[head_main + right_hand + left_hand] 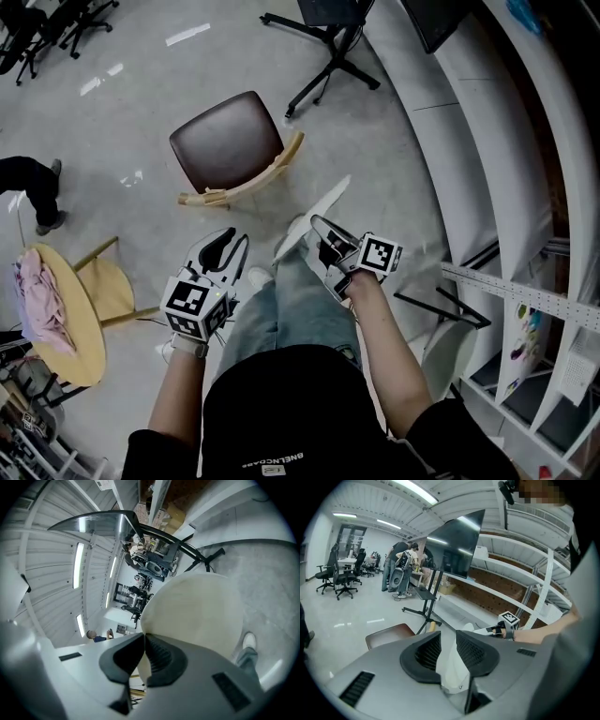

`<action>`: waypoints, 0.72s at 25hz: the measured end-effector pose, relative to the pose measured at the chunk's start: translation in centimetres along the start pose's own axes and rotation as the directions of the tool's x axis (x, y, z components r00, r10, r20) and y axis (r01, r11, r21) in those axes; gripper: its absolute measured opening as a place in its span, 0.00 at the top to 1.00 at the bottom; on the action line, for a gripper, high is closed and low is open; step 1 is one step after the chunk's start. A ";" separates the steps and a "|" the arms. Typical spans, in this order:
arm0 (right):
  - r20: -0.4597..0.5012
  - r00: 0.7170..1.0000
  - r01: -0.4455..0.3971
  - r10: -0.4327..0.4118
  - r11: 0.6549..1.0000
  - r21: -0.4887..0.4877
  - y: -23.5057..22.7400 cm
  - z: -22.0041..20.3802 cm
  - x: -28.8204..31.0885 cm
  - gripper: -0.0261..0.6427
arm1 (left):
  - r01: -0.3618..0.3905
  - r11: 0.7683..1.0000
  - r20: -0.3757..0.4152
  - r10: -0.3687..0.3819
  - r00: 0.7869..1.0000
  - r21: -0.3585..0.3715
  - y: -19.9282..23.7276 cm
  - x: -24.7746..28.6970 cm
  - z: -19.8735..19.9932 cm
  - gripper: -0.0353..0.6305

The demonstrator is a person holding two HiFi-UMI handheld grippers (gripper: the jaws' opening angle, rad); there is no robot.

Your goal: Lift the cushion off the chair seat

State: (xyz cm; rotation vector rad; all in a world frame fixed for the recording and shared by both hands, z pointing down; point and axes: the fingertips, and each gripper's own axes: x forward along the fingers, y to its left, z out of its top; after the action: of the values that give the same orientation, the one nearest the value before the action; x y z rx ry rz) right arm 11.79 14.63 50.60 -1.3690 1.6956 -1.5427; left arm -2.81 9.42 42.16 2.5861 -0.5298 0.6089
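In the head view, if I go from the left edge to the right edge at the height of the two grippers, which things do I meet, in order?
round wooden table → left gripper → cushion → right gripper → white shelving

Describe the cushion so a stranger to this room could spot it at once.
Find the brown-seated wooden chair on the grey floor. Nearer the person than it, a thin cushion hangs in the air, pinched between the left hand-held gripper and the right hand-held gripper. It is the only cream-white pad here; the chair seat is dark brown.
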 end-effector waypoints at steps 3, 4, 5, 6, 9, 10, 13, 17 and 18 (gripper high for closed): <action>0.022 0.999 -0.028 0.029 0.999 -0.022 1.4 1.3 -0.6 0.93 | -0.002 1.000 0.023 0.002 1.000 0.006 -0.3 -0.3 1.2 0.80; 0.027 0.999 -0.042 0.043 0.999 -0.031 2.1 1.6 -0.7 0.93 | -0.002 1.000 0.028 0.002 1.000 0.009 -0.5 -0.5 1.4 0.80; 0.030 0.997 -0.063 0.064 0.997 -0.045 2.9 1.9 -0.7 0.93 | -0.001 1.000 0.033 0.001 0.999 0.011 -0.6 -0.6 1.7 0.80; 0.031 0.996 -0.082 0.084 0.995 -0.059 3.7 2.2 -0.7 0.93 | -0.001 1.000 0.039 0.000 0.999 0.015 -0.7 -0.7 2.0 0.80; 0.031 0.993 -0.113 0.116 0.990 -0.088 6.0 3.0 -0.3 0.93 | 0.004 1.000 0.059 -0.005 0.998 0.023 -0.8 -0.9 3.2 0.80; 0.030 0.992 -0.121 0.124 0.988 -0.098 6.8 3.2 -0.2 0.93 | 0.005 1.000 0.066 -0.007 0.998 0.025 -0.9 -0.9 3.6 0.80; 0.029 0.987 -0.151 0.156 0.980 -0.128 9.2 4.2 0.2 0.93 | -0.002 1.000 0.095 -0.001 0.995 0.027 -1.1 -1.1 5.0 0.80; 0.034 0.979 -0.194 0.203 0.965 -0.174 12.5 5.7 0.6 0.93 | -0.017 1.000 0.147 0.018 0.989 -0.003 -1.0 -1.7 6.9 0.80; 0.033 0.977 -0.200 0.210 0.962 -0.186 13.2 6.0 0.7 0.93 | -0.021 1.000 0.157 0.022 0.987 -0.010 -0.9 -1.8 7.3 0.80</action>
State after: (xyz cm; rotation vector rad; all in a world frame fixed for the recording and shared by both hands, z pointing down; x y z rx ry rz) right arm 12.00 9.55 37.02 -1.2614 1.9178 -1.2534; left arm -1.54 7.11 35.04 2.6376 -0.6104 0.4108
